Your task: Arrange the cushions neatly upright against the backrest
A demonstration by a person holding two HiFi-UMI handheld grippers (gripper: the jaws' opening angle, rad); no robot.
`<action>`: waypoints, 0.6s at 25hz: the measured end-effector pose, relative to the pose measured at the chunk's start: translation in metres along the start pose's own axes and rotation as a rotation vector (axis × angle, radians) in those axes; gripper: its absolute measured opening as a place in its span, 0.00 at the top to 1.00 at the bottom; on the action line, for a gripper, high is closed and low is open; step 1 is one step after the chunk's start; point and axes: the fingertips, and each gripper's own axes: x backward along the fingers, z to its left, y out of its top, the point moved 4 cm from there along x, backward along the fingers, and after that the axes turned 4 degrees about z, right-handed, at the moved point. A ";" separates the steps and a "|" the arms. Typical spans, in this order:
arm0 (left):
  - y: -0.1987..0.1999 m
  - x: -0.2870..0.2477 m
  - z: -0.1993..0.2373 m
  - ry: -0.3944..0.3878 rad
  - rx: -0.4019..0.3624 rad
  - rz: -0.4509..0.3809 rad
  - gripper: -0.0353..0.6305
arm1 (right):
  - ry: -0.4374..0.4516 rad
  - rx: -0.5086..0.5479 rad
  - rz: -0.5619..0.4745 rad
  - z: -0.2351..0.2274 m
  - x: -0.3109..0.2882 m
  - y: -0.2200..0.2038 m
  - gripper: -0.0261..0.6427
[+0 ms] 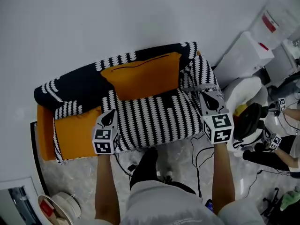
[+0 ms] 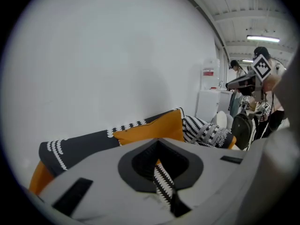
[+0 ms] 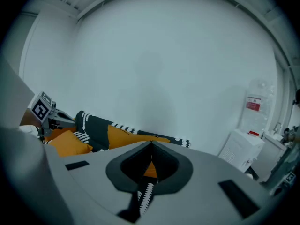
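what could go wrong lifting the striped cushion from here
1. The left gripper and right gripper are each shut on only a thin fold at the near edge of the striped cushion. The fabric may slip out as it is raised.
2. The orange cushion stands right behind it against the backrest. Swinging the striped one up could knock it over.

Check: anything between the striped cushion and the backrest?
Yes. The orange cushion leans on the backrest directly behind the striped cushion, which the left gripper and right gripper grip at its two ends. Nothing else visible between.
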 end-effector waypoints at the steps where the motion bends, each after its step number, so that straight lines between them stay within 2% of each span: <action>1: -0.002 0.015 -0.012 -0.001 -0.002 -0.014 0.92 | 0.002 0.005 -0.011 0.002 0.015 -0.002 0.96; 7: -0.005 0.102 -0.080 -0.004 -0.028 -0.100 0.92 | 0.028 0.017 -0.075 0.017 0.105 -0.013 0.96; 15: -0.006 0.185 -0.150 0.009 -0.067 -0.193 0.92 | 0.058 0.017 -0.135 0.025 0.194 -0.042 0.96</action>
